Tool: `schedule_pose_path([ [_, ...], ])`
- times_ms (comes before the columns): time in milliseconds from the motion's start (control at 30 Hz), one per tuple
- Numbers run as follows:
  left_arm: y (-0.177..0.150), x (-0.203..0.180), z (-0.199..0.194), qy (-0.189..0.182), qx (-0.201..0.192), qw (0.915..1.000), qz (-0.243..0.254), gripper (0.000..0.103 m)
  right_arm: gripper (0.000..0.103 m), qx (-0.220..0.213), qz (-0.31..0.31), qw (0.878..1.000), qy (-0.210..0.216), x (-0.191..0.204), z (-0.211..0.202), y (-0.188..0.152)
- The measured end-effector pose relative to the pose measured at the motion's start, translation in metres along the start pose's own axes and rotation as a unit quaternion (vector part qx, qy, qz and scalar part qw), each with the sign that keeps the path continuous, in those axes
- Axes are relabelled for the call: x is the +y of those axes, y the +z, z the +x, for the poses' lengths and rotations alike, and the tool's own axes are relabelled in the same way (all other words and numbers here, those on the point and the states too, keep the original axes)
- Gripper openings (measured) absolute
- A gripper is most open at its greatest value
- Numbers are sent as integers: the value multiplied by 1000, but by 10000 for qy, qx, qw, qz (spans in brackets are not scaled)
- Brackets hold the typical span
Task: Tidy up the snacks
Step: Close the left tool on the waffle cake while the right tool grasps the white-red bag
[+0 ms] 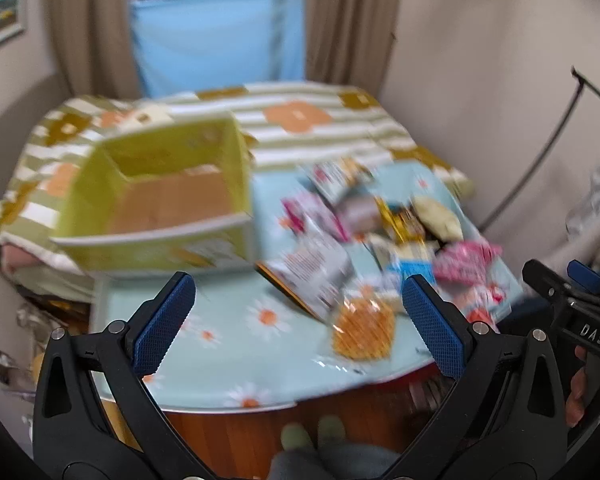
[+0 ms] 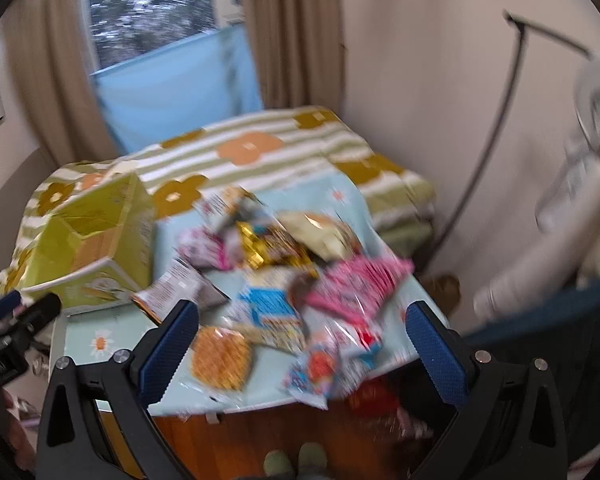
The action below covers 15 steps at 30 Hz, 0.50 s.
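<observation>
A: Left wrist view: left gripper (image 1: 296, 320) is hanging released, holding nothing; yellow box (image 1: 160, 200) is sitting ahead-left of it, snack pile (image 1: 380, 232) ahead-right.

B: Right wrist view: right gripper (image 2: 300, 340) is spread, empty (blurry); waffle pack (image 2: 220, 358) is lying just beside its left finger. Looks like approach; next needs closing on one pack.

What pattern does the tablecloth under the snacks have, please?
Pale blue tablecloth with white, orange-centred daisies; clearest in the left wrist view.
</observation>
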<state>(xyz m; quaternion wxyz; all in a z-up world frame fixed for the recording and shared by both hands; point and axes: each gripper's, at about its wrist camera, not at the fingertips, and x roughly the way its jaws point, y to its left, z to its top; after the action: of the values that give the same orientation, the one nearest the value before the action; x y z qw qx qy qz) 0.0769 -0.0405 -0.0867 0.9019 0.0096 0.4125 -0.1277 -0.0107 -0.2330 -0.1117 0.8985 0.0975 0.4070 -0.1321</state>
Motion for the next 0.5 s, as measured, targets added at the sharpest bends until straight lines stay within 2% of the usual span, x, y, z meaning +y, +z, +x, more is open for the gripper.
schedule_pose_path([
  [133, -16, -20, 38, -274, 479, 9984, 134, 103, 103, 471, 478, 9977, -14, -27, 19, -16],
  [267, -36, -34, 75, -460, 1002, 9938, 161, 102, 103, 981, 969, 9902, 211, -50, 45, -30],
  [500, -63, -56, 136, -370, 1629, 9857, 197, 102, 103, 1544, 853, 9833, 456, -57, 95, -41],
])
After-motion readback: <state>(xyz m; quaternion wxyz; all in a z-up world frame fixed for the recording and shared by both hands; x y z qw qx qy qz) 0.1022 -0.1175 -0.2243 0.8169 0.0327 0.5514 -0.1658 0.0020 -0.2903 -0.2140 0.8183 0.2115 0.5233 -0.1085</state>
